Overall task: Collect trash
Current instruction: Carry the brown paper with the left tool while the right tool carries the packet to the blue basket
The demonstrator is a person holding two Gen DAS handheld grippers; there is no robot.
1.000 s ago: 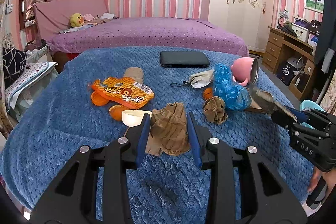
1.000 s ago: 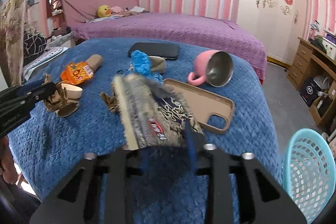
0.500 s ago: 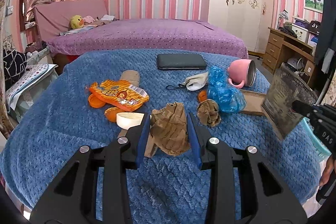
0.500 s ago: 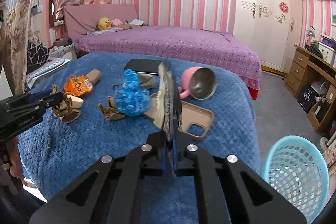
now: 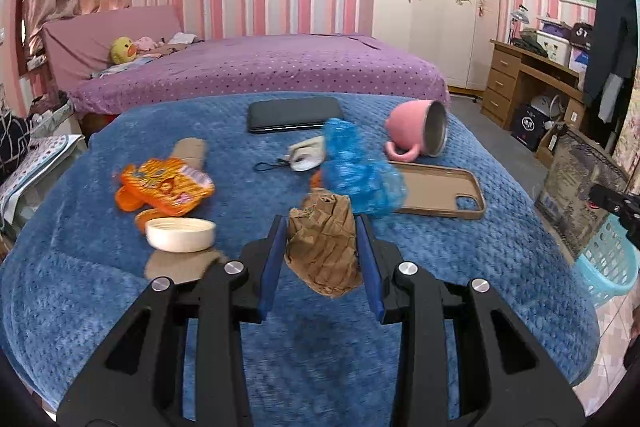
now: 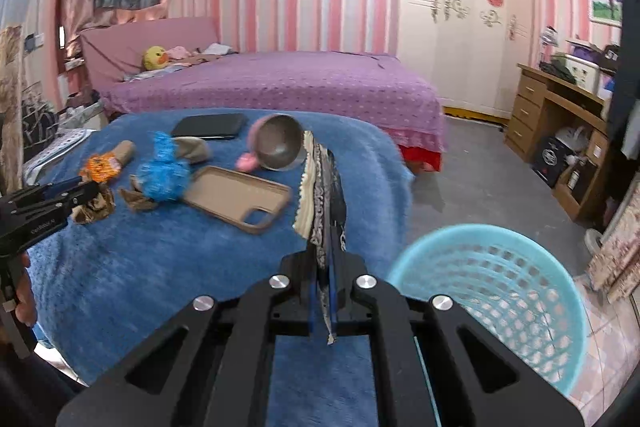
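Note:
My left gripper (image 5: 322,259) is shut on a crumpled brown paper wad (image 5: 324,247) and holds it above the blue blanket (image 5: 120,287). My right gripper (image 6: 326,291) is shut on a flat dark snack wrapper (image 6: 322,195), held edge-on just left of the light blue basket (image 6: 496,291). The wrapper (image 5: 576,187) and basket (image 5: 608,263) also show at the right of the left wrist view. On the blanket lie an orange snack bag (image 5: 166,187), a blue plastic bag (image 5: 358,171), a white lid (image 5: 180,235) and a second brown paper wad (image 6: 136,199).
A pink mug (image 5: 418,135) lies on its side by a tan phone case (image 5: 440,191). A black phone (image 5: 292,115), a face mask (image 5: 306,157) and a cardboard tube (image 5: 190,151) lie farther back. A purple bed (image 5: 260,67) stands behind, a wooden desk (image 6: 560,115) to the right.
My left gripper has lifted the brown paper wad off the blanket and moved right. My right gripper has carried the wrapper rightward, off the blanket's edge toward the basket.

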